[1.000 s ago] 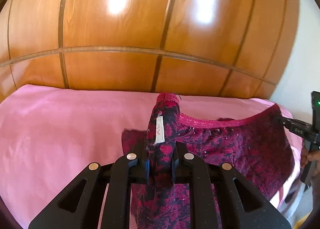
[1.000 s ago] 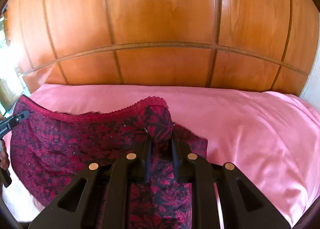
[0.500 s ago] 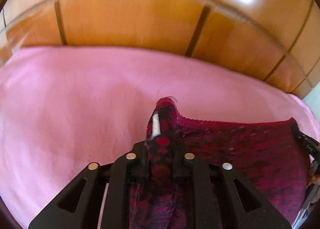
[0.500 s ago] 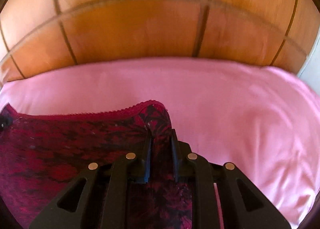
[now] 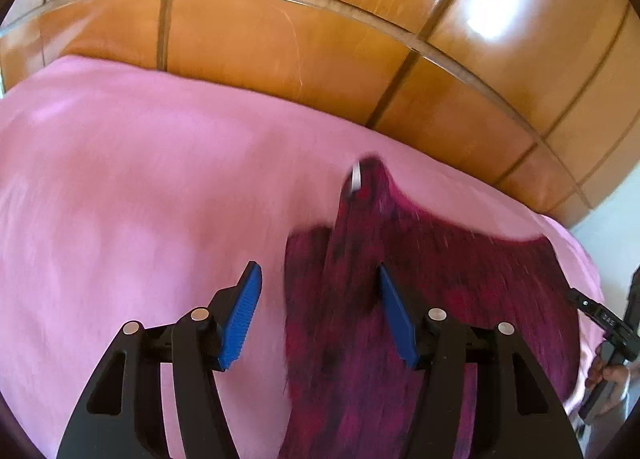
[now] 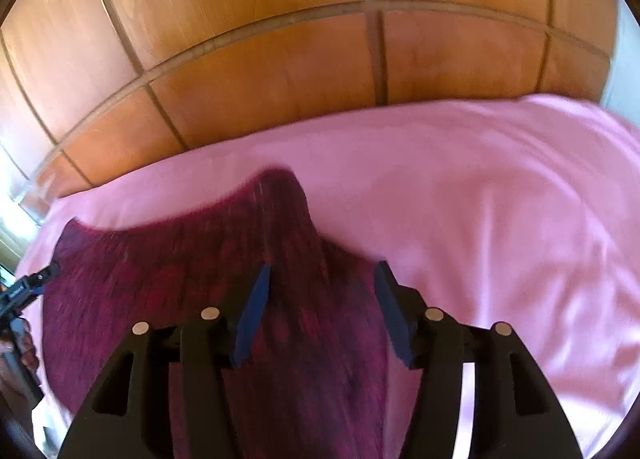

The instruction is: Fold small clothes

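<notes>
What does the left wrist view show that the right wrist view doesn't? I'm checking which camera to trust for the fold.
Only the left wrist view shows the white tag at the garment's raised corner, and the right gripper at the far edge. Only the right wrist view shows the left gripper at its far edge. Both show the garment on the pink sheet before the wooden headboard. Each gripper's jaws have just been opening; fabric lies between them, unpinched.
</notes>
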A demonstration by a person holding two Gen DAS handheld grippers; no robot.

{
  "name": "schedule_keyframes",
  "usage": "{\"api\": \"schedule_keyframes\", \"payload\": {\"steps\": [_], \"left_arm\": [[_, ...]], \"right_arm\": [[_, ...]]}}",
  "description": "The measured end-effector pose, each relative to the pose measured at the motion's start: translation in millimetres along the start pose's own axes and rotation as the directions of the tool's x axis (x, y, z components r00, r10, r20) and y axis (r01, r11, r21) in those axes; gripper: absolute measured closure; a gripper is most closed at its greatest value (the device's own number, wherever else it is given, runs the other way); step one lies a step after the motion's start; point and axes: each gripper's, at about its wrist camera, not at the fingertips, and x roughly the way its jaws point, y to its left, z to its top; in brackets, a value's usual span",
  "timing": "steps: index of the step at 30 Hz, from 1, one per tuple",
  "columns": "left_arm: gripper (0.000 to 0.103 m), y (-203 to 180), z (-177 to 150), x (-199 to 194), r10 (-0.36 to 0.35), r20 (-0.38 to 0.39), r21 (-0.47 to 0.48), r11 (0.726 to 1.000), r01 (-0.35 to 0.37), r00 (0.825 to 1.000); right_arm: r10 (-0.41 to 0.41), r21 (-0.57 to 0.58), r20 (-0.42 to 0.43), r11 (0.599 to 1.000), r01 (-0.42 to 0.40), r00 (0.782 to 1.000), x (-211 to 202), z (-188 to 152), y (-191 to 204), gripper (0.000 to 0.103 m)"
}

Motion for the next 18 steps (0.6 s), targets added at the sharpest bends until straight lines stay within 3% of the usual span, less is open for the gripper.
{"api": "schedule_keyframes", "payload": {"steps": [6,11,13,15,16,17,18], "left_arm": [[0.045,23.9,-58.6,-45.7,-0.103,-0.002,-0.024,0.994,0.103,0.995],[0.045,23.5,-97.4,-63.1,-0.161,-0.028,-0.026,0.987,0.161,0.986],[0.045,23.3,-106.8,-65.0,-0.199,-0.043,-0.047,0.979,0.197,0.979],[0.045,21.0,-113.6,-62.7,-0.214,-0.048,-0.054,0.976,0.211,0.976],[0.052,19.1,-116.1,-59.6,-0.214,-0.060,-0.052,0.976,0.211,0.975],[0.068,19.3,-117.3,-58.2,-0.219,-0.071,-0.050,0.975,0.216,0.973],[0.071,16.5,-116.9,-55.8,-0.214,-0.083,-0.040,0.977,0.211,0.973]], "right_arm": [[0.119,0.095,-0.019,0.989,-0.117,0.993,-48.5,-65.8,-22.9,0.047],[0.151,0.100,-0.058,0.984,-0.145,0.987,-56.9,-98.9,-19.1,0.048],[0.161,0.087,-0.079,0.984,-0.154,0.984,-53.3,-104.0,-11.7,0.053],[0.133,0.061,-0.090,0.990,-0.128,0.987,-49.3,-107.8,-2.7,0.066],[0.114,0.052,-0.096,0.993,-0.109,0.989,-48.1,-107.7,0.4,0.071],[0.111,0.051,-0.097,0.993,-0.107,0.989,-47.8,-107.9,2.8,0.083],[0.103,0.041,-0.090,0.994,-0.100,0.991,-49.0,-104.0,5.9,0.087]]}}
